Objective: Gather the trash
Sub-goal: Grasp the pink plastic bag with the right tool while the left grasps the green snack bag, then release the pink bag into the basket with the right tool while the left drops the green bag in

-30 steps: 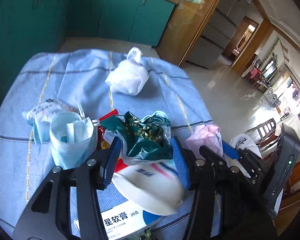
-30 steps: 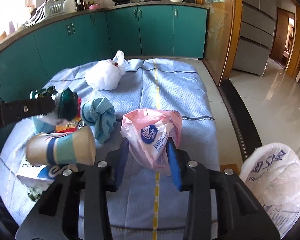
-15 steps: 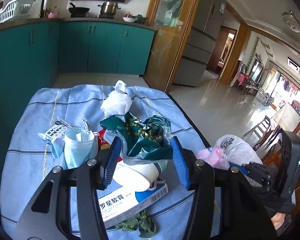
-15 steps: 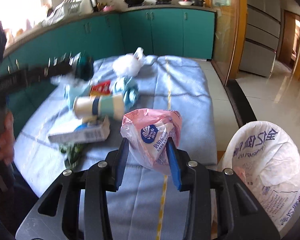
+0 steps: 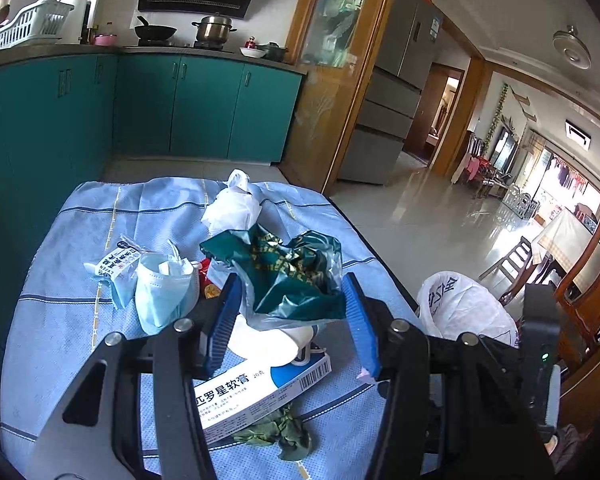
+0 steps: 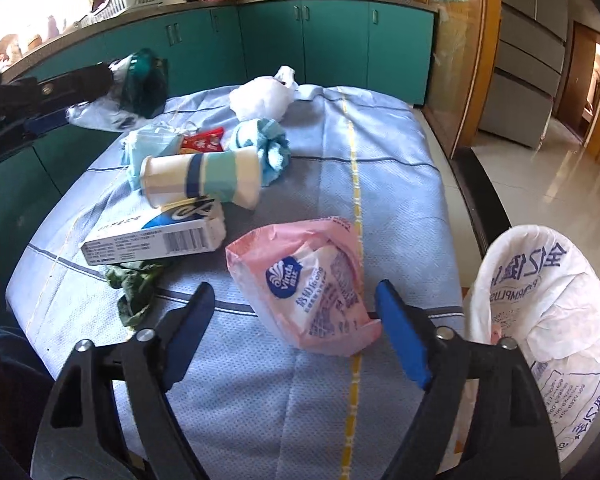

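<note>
Blue cloth (image 6: 400, 184) covers the table, litter across it. White bag (image 6: 540, 320) hangs open at the right edge. Right gripper (image 6: 296, 324) has just been opening, jaws clear of the pink wrapper (image 6: 304, 280) between them, short of the bag. Left gripper (image 5: 290, 320) grips the green wrapper (image 5: 292, 276), lifted. Next: carry it over the bag's mouth.

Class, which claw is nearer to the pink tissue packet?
Right. The right claw straddles the pink tissue packet, jaws open around it. The left claw is across the table, holding a green wrapper.
</note>
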### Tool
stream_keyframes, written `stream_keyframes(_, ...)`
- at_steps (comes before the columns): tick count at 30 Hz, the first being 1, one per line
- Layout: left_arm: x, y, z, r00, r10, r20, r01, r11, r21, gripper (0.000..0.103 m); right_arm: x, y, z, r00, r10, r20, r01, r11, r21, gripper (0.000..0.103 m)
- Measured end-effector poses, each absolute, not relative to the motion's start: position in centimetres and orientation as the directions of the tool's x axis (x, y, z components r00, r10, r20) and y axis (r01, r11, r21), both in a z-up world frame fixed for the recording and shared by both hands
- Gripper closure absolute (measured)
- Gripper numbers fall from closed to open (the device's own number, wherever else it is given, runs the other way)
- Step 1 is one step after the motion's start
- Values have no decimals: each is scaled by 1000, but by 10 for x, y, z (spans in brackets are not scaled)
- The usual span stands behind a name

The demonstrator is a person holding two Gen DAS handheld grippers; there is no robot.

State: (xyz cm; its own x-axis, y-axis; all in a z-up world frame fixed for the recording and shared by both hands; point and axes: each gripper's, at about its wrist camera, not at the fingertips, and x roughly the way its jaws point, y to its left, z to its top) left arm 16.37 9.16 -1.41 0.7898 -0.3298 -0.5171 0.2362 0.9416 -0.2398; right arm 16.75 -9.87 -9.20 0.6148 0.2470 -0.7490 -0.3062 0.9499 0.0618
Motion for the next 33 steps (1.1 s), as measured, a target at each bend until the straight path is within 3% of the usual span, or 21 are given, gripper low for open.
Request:
stream_keyframes(1, 163, 92, -14, 791, -328, -516, 233, 942, -240, 50, 167, -97, -92, 608, 252, -753, -312, 948, 66, 56)
stream_keyframes(6, 161, 92, -13, 797, -325, -509, 234, 943, -235, 50, 162, -106, -83, 621, 268, -736, -297, 950, 96, 62)
stream_keyframes(7, 160, 92, -13, 799, -324, -507, 235, 944, -234, 50, 158, -113, -75, 647, 244, -723, -278, 958, 74, 69)
stream_keyframes(14, 154, 87, -12, 802, -341, -490, 260, 938, -228, 50, 141, -199, -31, 773, 51, -633, -35, 999, 38, 70)
stream_keyframes(19, 148, 69, -15, 778, -393, -490, 316, 919, -235, 50, 131, -276, -32, 756, -87, -649, 161, 985, 56, 69)
stream_keyframes(33, 147, -48, 5, 699, -533, -477, 505, 840, -198, 50, 99, -343, -23, 773, -188, -606, 291, 954, 74, 69)
